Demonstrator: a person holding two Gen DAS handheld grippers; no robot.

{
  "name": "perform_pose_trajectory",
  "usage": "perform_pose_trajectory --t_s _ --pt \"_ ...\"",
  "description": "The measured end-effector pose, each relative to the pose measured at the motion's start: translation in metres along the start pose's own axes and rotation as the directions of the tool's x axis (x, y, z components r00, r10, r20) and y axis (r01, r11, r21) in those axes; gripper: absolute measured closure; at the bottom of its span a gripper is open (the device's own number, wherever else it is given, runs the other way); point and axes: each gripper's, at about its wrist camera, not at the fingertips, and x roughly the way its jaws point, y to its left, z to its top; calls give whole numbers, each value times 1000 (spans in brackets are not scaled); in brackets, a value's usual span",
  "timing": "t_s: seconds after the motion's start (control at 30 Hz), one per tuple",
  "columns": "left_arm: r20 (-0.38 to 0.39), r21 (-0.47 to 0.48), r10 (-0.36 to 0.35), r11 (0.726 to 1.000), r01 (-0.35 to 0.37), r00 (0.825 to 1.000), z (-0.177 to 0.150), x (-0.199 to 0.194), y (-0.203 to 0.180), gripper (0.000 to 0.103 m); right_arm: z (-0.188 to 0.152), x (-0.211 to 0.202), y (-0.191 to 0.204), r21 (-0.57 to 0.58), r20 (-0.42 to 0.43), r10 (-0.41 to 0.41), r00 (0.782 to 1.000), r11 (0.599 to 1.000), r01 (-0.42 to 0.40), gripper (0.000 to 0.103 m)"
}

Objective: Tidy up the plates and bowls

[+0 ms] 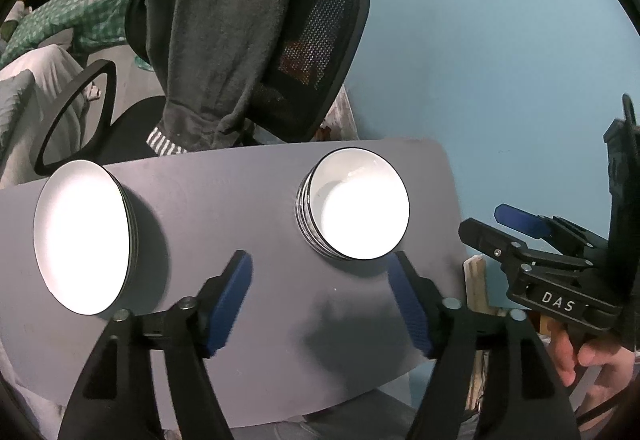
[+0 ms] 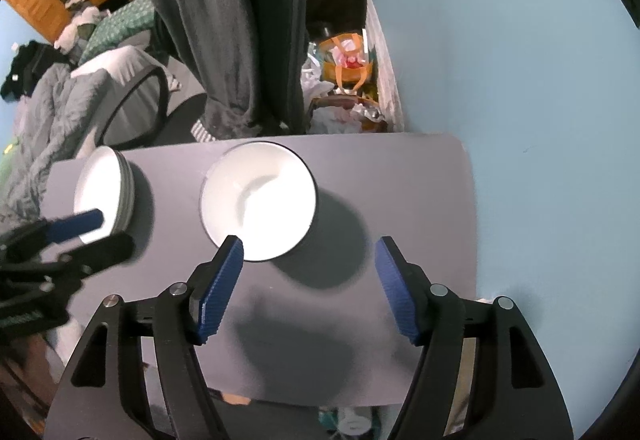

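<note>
A stack of white plates (image 1: pixel 82 236) with dark rims sits at the left side of the gray desk (image 1: pixel 224 200), and a stack of white bowls (image 1: pixel 356 206) with dark rims sits to its right, nearer the far edge. The two stacks are well apart, with bare desk between them.

The left gripper (image 1: pixel 320 300) hangs over the near part of the desk with its blue-padded jaws spread wide and nothing between them; its right pad ends just beside the near rim of the bowls. The right gripper (image 2: pixel 310 286) is also spread wide and holds nothing. Its left pad overlaps the near rim of the bowls (image 2: pixel 260 200) in the right wrist view, though contact cannot be confirmed. The plates (image 2: pixel 102 194) lie further left in that view, partly hidden by the left gripper.

In the left wrist view the right gripper (image 1: pixel 508 226) appears off the desk's right edge, held by a hand (image 1: pixel 580 356). Behind the desk stands a black office chair (image 1: pixel 320 40) with a dark gray towel (image 1: pixel 216 20) draped over its back. A light blue wall (image 1: pixel 500 40) runs along the right.
</note>
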Motion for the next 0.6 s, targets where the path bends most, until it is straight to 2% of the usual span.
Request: perform_pose_trajectory --t_s 0.3,0.6 --pt "-30 -77 -45 996 42 999 10 28 16 28 5 30 -13 -12 -53 -14 999 1000 13 35" --pt "-100 -109 -53 993 42 994 20 74 26 28 20 76 -27 11 -65 78 995 997 -77 35"
